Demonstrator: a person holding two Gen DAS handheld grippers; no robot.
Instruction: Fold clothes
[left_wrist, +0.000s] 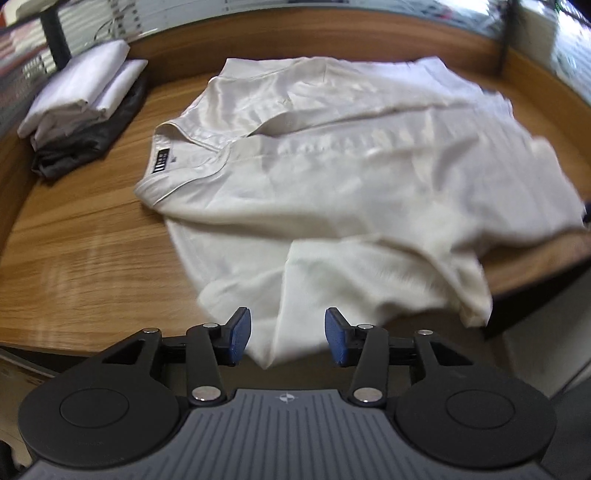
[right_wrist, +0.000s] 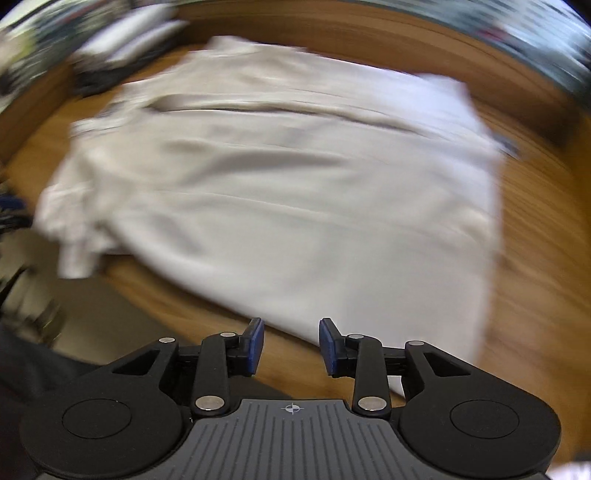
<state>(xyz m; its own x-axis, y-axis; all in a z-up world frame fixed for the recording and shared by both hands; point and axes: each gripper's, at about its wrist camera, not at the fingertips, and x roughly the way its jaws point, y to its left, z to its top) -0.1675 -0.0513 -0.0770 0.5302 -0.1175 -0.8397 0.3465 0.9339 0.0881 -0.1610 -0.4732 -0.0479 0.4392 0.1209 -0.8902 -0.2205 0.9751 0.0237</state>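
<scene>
Spread across the wooden bench (left_wrist: 85, 258), the white shirt (left_wrist: 332, 177) lies collar toward a stack of folded clothes (left_wrist: 85, 107) at the far left, one sleeve draped over the near edge between the left gripper (left_wrist: 288, 338)'s parted fingers, while the right gripper (right_wrist: 291, 345) hovers with fingers apart and empty at the shirt's hem.

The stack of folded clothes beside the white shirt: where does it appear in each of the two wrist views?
Left wrist view: the stack of folded clothes lies at the upper left on the wooden table, apart from the white shirt.
Right wrist view: the stack is at the upper left too, strongly blurred.
Shared landmark: the white shirt spread across the middle of both pictures.
</scene>
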